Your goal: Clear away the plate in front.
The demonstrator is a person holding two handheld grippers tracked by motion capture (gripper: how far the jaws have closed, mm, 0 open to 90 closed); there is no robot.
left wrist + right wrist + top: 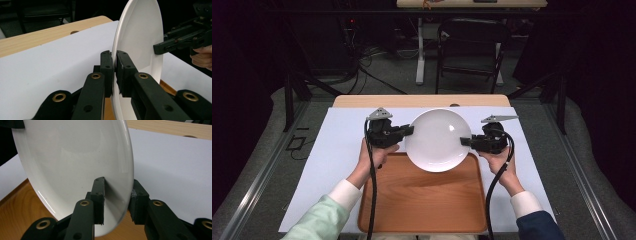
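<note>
A round white plate hangs over the far edge of a wooden tray. My left gripper comes in from the left and is shut on the plate's left rim. In the left gripper view its pads pinch the thin rim of the plate. My right gripper straddles the plate's right rim. In the right gripper view the plate passes between the jaws of the right gripper. One jaw touches the underside, while a gap shows between the other pad and the rim.
A white sheet covers the table, with bare wood along its far edge. The tray sits at the near middle, between the person's two forearms. A dark chair and cables stand on the floor beyond the table.
</note>
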